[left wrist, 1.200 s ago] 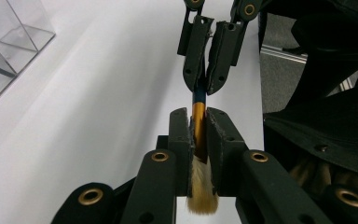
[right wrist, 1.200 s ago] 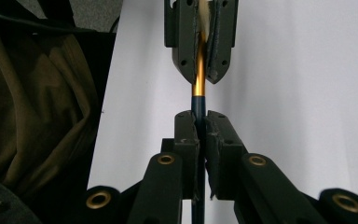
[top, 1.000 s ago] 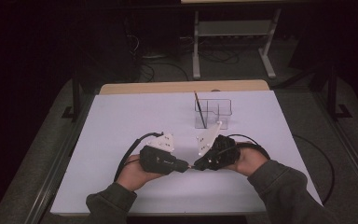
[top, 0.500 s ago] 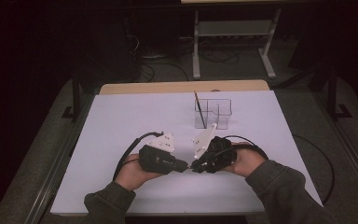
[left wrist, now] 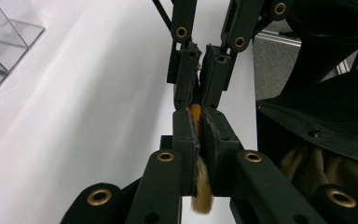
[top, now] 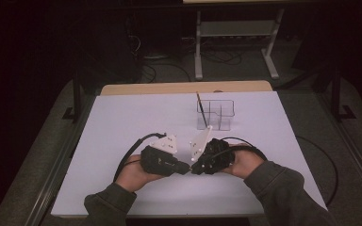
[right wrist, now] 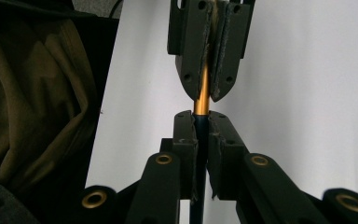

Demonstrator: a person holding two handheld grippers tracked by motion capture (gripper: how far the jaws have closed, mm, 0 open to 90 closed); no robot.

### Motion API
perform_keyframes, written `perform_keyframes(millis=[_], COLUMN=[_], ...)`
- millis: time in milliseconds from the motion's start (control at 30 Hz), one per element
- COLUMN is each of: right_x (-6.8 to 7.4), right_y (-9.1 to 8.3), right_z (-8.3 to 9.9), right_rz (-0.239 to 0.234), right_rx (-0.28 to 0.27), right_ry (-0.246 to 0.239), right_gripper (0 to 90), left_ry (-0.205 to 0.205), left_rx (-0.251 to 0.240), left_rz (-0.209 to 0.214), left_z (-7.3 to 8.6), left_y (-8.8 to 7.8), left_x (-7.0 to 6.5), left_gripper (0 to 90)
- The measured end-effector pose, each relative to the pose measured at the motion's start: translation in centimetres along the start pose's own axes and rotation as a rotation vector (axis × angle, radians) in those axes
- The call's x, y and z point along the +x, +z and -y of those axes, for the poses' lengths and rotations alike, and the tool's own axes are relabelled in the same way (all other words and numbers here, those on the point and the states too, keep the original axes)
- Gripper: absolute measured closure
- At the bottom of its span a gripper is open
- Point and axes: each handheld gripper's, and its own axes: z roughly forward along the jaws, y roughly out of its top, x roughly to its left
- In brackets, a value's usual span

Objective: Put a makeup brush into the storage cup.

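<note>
A paintbrush with tan bristles [left wrist: 201, 196], a gold ferrule [right wrist: 202, 88] and a dark blue handle [right wrist: 199, 140] is held between both grippers, which meet tip to tip low over the white table [top: 122, 122]. My left gripper [left wrist: 196, 116] is shut on the ferrule, and the bristles hang out behind its pads. My right gripper [right wrist: 200, 116] is shut on the handle and has just closed further on it. In the high view the left gripper [top: 185, 166] and right gripper [top: 194, 168] nearly touch at the near middle of the table.
A clear divided plastic holder [top: 215, 114] stands behind the grippers with a dark stick-like brush [top: 201, 106] leaning in its left compartment. Cables trail from both grippers. The person's sleeves [top: 273, 188] come in from the near edge.
The right gripper has shifted slightly to the left. The left hand has stayed where it was, and the brush remains held between both grippers.
</note>
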Motion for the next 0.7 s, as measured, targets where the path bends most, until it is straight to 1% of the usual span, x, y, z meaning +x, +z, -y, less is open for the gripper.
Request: perform_keyframes(millis=[233,300,500,567,600,667,700], right_x=[-0.1,-0.1,-0.3,-0.3,-0.4,-0.4,-0.4], right_y=[0.2,0.3,0.6,0.6,0.7,0.7,0.7], right_z=[0.3,0.4,1.2,1.5,1.6,1.8,1.9], right_rz=[-0.017,-0.02,-0.035,-0.04,-0.04,-0.044,-0.044], right_rx=[-0.014,-0.021,-0.036,-0.048,-0.058,-0.07,-0.079], right_ry=[0.017,0.017,0.045,0.056,0.062,0.075,0.075], right_gripper=[82.5,82.6,82.6,82.6,82.6,82.6,82.6], left_ry=[-0.001,-0.006,-0.017,-0.02,-0.021,-0.023,-0.024], left_rx=[0.012,0.006,-0.008,-0.013,-0.016,-0.024,-0.028], left_rz=[0.008,0.011,0.002,-0.003,-0.011,-0.012,-0.017], left_z=[0.0,0.0,0.2,0.2,0.2,0.3,0.3], left_y=[0.2,0.1,-0.4,-0.5,-0.7,-0.8,-0.9], left_x=[0.0,0.1,0.3,0.3,0.4,0.4,0.4], left_gripper=[83.0,82.0,75.0,73.6,71.4,69.9,68.6])
